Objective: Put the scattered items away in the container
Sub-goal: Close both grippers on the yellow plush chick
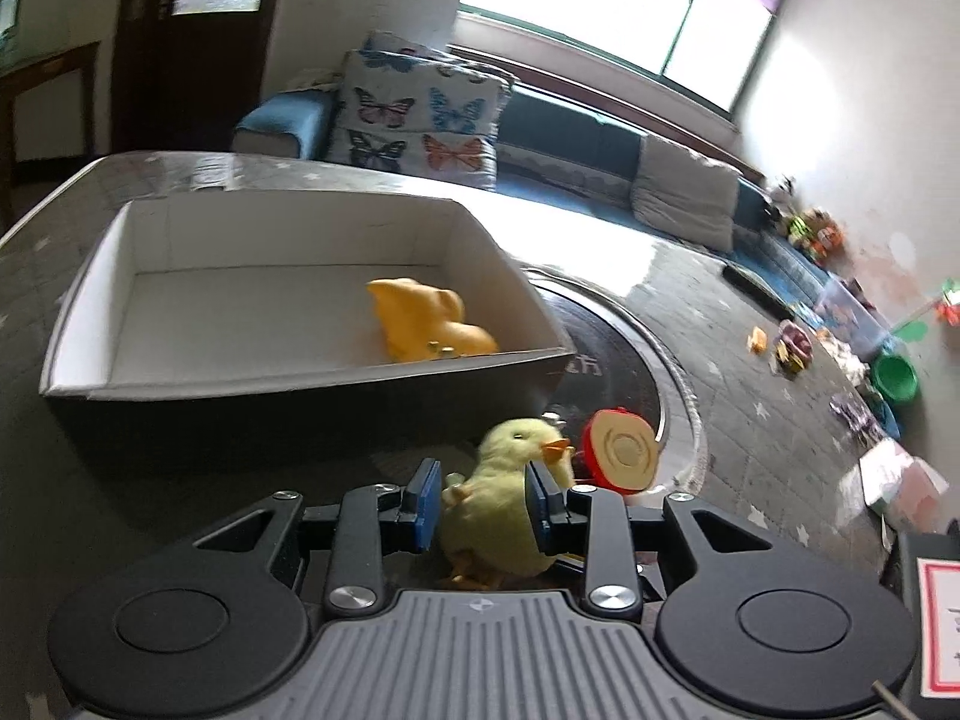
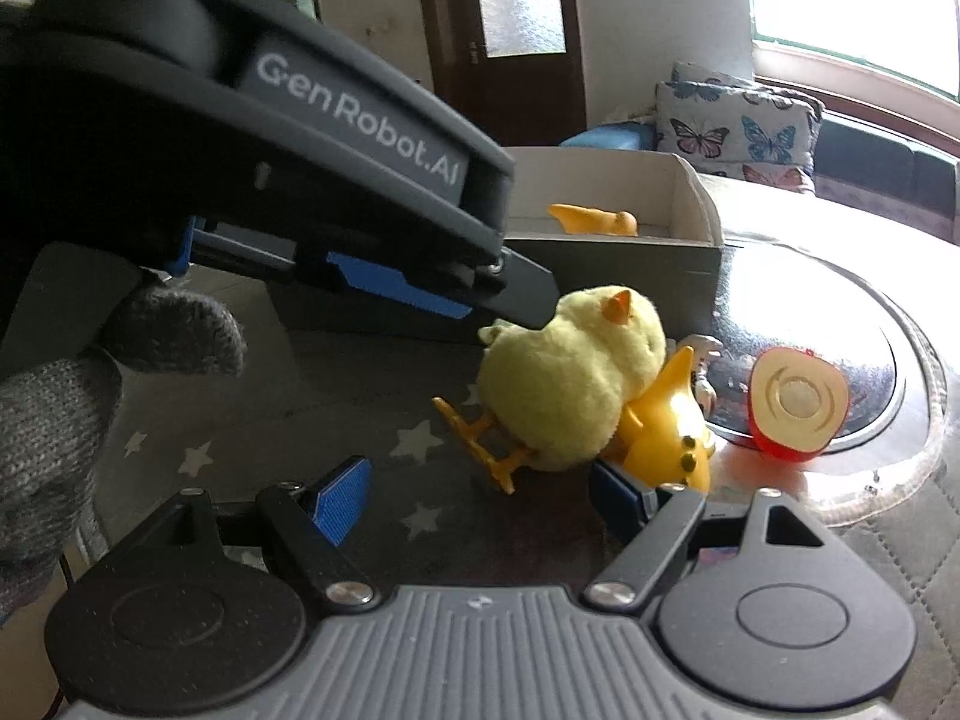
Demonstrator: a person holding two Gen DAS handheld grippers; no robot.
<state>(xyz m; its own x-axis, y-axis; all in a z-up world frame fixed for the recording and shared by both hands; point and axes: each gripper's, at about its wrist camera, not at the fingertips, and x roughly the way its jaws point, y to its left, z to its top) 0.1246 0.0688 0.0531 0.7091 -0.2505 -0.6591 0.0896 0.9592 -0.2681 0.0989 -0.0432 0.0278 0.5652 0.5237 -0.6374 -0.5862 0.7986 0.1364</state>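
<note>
A yellow plush chick [image 1: 501, 495] sits between the blue pads of my left gripper [image 1: 483, 495], which is shut on it low over the table. In the right wrist view the chick [image 2: 570, 378] hangs from the left gripper's fingers [image 2: 522, 294]. My right gripper [image 2: 480, 492] is open and empty, just in front of the chick and a yellow toy plane [image 2: 672, 420]. A red half apple [image 1: 621, 450] lies beside them and also shows in the right wrist view [image 2: 798, 405]. The white cardboard box [image 1: 300, 387] holds an orange toy [image 1: 429, 318].
A dark round glass plate [image 2: 840, 312] is set in the star-patterned grey tabletop [image 2: 360, 420]. A sofa with butterfly cushions [image 1: 420, 114] runs behind. Toys and a green bowl [image 1: 894, 378] litter the far right side.
</note>
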